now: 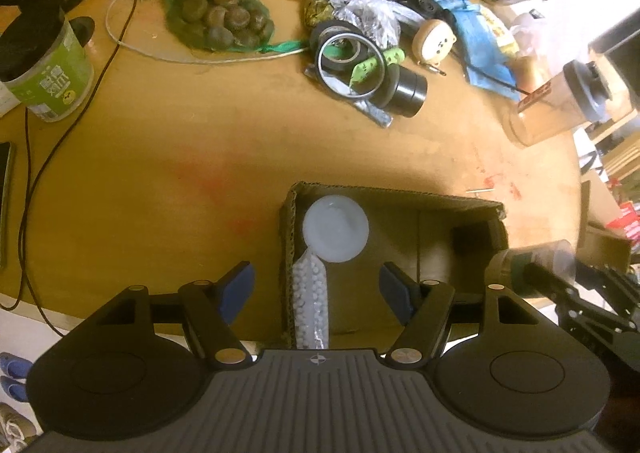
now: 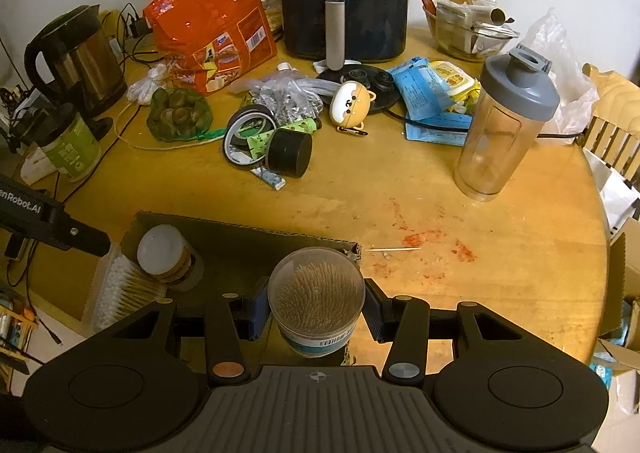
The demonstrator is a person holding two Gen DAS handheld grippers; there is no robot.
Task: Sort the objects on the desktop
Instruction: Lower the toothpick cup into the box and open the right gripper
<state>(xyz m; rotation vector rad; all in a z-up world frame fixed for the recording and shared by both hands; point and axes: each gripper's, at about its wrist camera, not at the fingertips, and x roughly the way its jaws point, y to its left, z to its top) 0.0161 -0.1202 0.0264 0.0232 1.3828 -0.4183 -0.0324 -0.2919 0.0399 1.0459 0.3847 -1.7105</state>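
A smooth, red-stained wooden counter [image 2: 500,237] is seen — on it a raw-edged corrugated cardboard box [image 2: 248,239], a clear plastic shaker [image 2: 496,133] and a glossy foil bag [image 2: 208,29].

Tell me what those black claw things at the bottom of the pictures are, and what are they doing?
They are two grabbers, each held by a person, with a camera on each looking along its fingers. One picture comes from the left gripper, which is open above a cardboard box holding a white-capped bottle and a pack of cotton swabs. The other comes from the right gripper, squeezing a tub of toothpicks. Tape rolls and a shaker bottle lie on the wooden table.
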